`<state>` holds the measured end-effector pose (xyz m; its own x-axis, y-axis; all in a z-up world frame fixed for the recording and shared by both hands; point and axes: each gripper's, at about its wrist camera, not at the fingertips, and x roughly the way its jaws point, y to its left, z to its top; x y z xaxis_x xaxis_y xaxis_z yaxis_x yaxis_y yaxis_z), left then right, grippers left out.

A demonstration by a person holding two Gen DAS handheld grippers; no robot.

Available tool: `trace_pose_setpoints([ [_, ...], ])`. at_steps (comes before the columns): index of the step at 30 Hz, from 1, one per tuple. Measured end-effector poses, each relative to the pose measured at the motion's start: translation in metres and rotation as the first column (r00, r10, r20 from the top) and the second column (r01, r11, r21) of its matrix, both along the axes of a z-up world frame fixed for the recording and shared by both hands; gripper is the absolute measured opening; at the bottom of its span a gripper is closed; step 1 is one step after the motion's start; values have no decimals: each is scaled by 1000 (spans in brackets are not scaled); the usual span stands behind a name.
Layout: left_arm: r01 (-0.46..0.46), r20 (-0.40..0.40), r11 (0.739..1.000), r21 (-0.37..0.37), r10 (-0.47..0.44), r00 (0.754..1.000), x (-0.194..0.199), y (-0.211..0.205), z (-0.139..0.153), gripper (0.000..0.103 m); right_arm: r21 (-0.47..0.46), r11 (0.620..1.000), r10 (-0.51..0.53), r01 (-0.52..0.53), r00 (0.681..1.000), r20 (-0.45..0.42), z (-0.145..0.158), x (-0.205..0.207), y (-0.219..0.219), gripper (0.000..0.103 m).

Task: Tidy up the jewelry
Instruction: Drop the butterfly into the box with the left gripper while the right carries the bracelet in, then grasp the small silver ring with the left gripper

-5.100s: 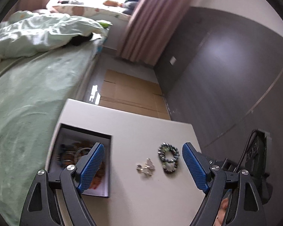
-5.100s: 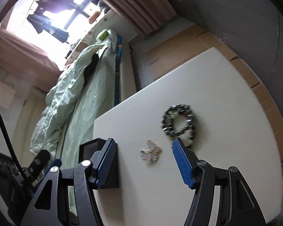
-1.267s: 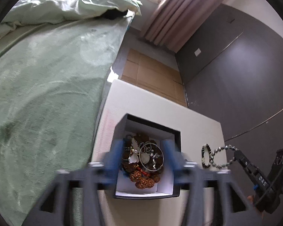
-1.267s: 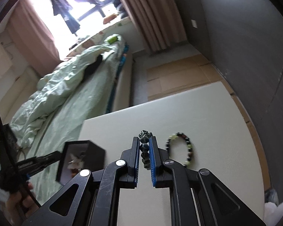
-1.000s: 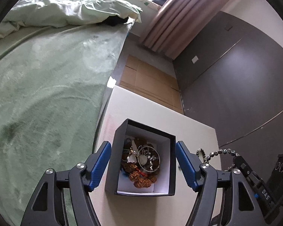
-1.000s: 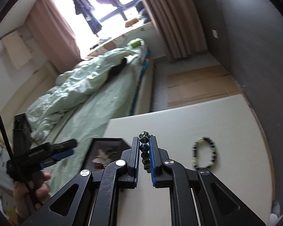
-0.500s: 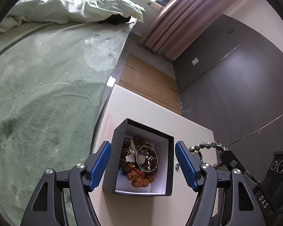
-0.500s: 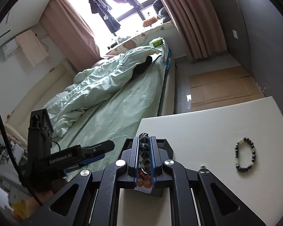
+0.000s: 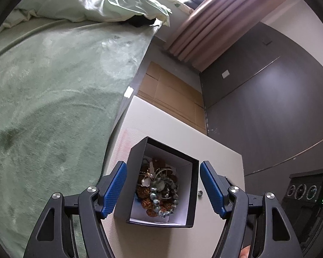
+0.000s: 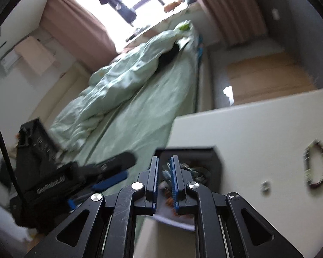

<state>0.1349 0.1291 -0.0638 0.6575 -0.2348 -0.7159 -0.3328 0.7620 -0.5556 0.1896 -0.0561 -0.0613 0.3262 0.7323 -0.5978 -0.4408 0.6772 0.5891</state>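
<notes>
- At the bed-side edge of the tabletop [image 9: 217, 150], our left tool [image 9: 163, 190] is spread wide around the black box [image 9: 127, 191], as it was a second ago.
- Our right tool [image 10: 163, 178], nearly pressed together, no longer pinches the grey bead strand [image 9: 159, 202]; the strand now lies in the box atop the other jewelry, so that piece is stowed.
- Toward the tabletop's far side remain a bracelet [image 10: 315, 164] and a small stud [image 10: 264, 186], with bare tabletop between them and the box.
</notes>
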Motion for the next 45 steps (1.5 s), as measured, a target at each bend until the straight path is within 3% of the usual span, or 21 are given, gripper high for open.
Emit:
trace_pose_setpoints([
  [2, 0, 1, 1000, 7, 0, 1000, -1, -1, 1, 71, -4, 1000, -28, 28, 999, 31, 5, -3, -10, 46],
  [3, 1, 1, 1000, 12, -1, 1000, -1, -2, 1, 71, -6, 999, -35, 35, 999, 37, 6, -3, -14, 47],
  [15, 85, 2, 991, 103, -85, 996, 11, -48, 7, 71, -66, 988, -141, 143, 990, 27, 13, 4, -83, 47],
  [20, 145, 8, 972, 186, -149, 989, 18, -79, 15, 71, -87, 972, -220, 217, 975, -21, 4, 15, -118, 47],
  [27, 227, -13, 953, 202, -229, 973, 27, -112, 10, 71, -151, 942, -320, 301, 939, -124, -19, 28, -159, 47],
  [35, 280, -25, 926, 254, -283, 959, 35, -143, 5, 71, -192, 921, -372, 340, 913, -169, -30, 34, -182, 47],
  [39, 310, -59, 912, 270, -306, 950, 41, -158, -4, 54, -212, 917, -377, 339, 910, -173, -35, 36, -184, 47],
  [45, 348, -131, 888, 301, -323, 937, 56, -174, -23, 40, -247, 908, -386, 338, 904, -182, -45, 43, -181, 47],
])
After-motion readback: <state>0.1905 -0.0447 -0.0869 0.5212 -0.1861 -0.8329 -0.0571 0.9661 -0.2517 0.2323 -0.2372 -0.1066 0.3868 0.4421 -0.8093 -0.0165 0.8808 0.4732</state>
